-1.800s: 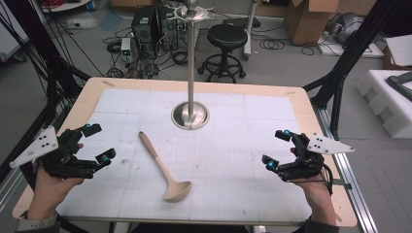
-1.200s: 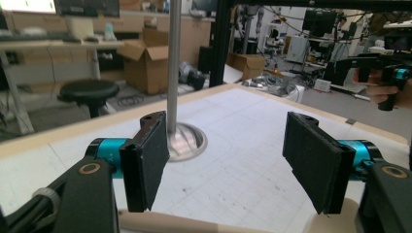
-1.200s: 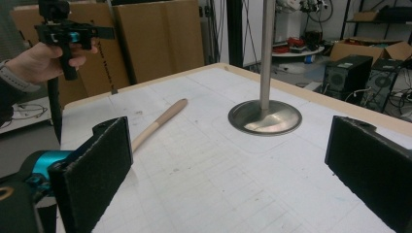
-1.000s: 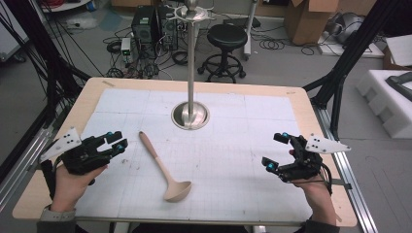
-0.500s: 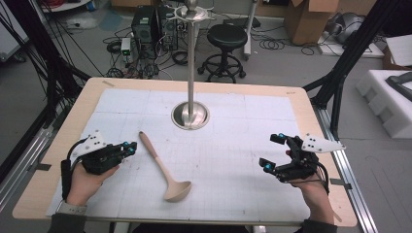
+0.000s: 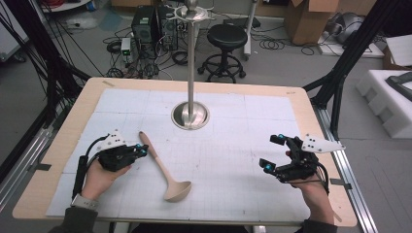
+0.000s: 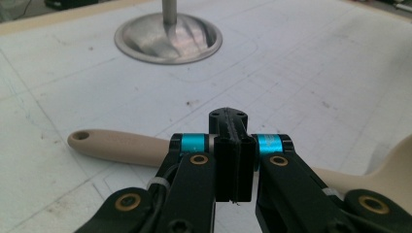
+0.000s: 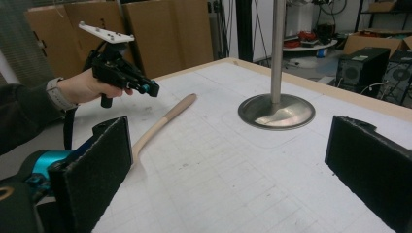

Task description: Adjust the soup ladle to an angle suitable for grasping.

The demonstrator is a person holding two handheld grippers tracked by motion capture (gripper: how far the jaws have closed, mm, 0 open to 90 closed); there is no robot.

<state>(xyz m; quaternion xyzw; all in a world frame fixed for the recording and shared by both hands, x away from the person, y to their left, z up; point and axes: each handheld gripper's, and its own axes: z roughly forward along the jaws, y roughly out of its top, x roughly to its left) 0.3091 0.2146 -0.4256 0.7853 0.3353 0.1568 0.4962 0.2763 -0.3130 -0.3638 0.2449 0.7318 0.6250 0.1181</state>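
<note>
Left tool [image 6: 141, 150], jaws pressed together on nothing, hovers left of centre in the high view beside the wooden ladle [image 6: 165, 171] lying on the bench [image 6: 58, 145]. In the left gripper view the handle [image 7: 121, 145] crosses behind the jaws: probably light, stiff and smooth, best pinched mid-handle. In the right gripper view the right tool [image 8: 228, 170] stands spread wide, lower frame.

beige ladle [image 6: 165, 167], white gridded mat [image 6: 233, 160]

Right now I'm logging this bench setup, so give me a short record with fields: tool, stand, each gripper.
tool: wooden ladle, flat on the table mat, bowl toward the person
stand: metal pole stand, upright behind the ladle
left gripper: fingers pressed together, nothing between them, beside the ladle's handle
right gripper: fingers wide apart, holding nothing
</note>
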